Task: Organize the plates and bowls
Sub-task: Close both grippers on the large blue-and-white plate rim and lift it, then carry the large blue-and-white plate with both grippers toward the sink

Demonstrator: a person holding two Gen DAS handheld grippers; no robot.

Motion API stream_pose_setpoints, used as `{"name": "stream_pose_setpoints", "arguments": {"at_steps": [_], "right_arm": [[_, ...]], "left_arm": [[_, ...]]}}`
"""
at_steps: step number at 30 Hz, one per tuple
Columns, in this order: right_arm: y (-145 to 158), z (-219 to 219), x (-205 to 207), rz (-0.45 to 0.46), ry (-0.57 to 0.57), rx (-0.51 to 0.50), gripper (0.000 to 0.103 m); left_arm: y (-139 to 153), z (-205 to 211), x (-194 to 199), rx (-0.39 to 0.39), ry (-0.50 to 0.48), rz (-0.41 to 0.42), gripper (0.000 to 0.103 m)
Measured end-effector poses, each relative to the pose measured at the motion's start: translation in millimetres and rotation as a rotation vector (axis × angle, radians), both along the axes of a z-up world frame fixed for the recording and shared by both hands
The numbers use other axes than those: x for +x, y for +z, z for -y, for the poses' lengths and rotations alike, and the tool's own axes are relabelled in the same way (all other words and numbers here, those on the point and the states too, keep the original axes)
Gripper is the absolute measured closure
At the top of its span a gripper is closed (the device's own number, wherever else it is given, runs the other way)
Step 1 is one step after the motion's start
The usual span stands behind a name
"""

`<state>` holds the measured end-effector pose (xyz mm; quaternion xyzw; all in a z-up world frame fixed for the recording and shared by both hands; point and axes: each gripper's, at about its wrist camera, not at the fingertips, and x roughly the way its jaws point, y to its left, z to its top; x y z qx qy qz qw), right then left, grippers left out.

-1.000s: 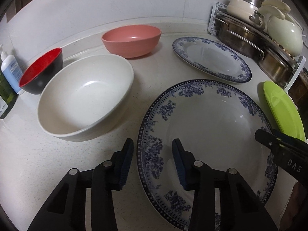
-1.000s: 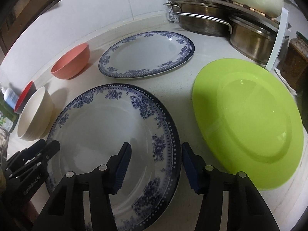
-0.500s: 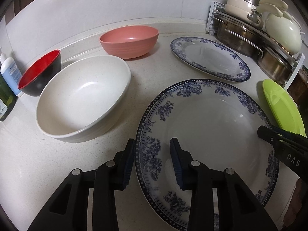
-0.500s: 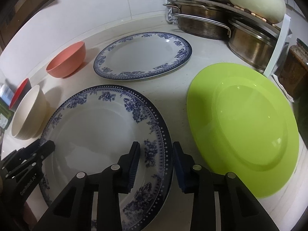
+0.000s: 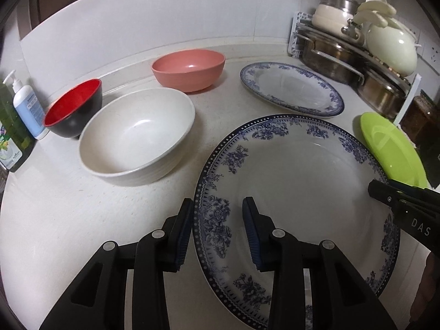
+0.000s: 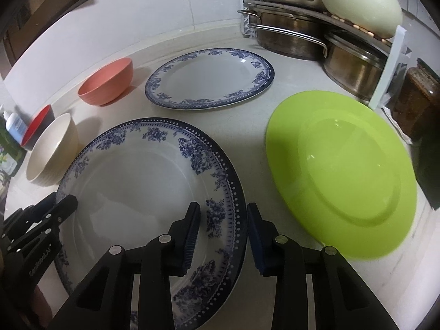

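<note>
Two hand-held grippers straddle opposite edges of the large blue-patterned plate [image 5: 297, 206], which lies flat on the white countertop [image 5: 68, 220]. The left gripper [image 5: 217, 228] has its fingers set at a moderate gap, one pad outside the plate's left rim and the other over the plate's face; neither pad can be confirmed as pressing the rim. The right gripper [image 6: 223, 233] shows the same arrangement at the plate's right rim, with its left finger over the plate and its right finger over the counter beside the edge. Each gripper's tip appears at the margin of the other's view.

To the left of the large plate, just beside it, stands the cream bowl [image 5: 137, 134]. Behind that bowl sits the red-and-black bowl [image 5: 74, 107], tilted toward the camera, and next to it a pump bottle [image 5: 26, 104] and a green bottle [image 5: 11, 134] at the counter's left end. The pink bowl [image 5: 189, 68] stands near the back wall. A smaller blue-patterned plate [image 6: 210, 79] lies behind the large one, apart from it. The lime-green plate [image 6: 341, 170] lies to the right, close to the right gripper's outer finger but not touching the large plate. In the far right corner a rack [image 6: 390, 63] holds steel pots [image 6: 288, 38] below and a pale lidded pot [image 6: 360, 0] above, hemming in the green plate's far side.
</note>
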<state>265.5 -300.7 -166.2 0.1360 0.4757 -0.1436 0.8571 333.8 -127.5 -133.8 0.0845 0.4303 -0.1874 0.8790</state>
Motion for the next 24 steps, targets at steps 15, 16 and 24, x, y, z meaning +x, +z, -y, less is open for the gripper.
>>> {"name": "stream_pose_setpoints", "arguments": {"at_steps": [15,16,24], "right_arm": [[55.4,-61.2,-25.6,0.099,0.081,-0.048,0.068],[59.1,-69.7,-26.2,0.108,0.098,-0.049,0.068],[70.9,-123.4,-20.9,0.144,0.209,-0.030,0.068]], "left_arm": [[48.2,-79.0,-41.7,-0.042,0.108,0.095,0.067],[50.9,-85.8,-44.4,-0.042,0.120,0.102,0.067],[61.8,-147.7,-62.9,-0.029,0.246,0.132,0.067]]}}
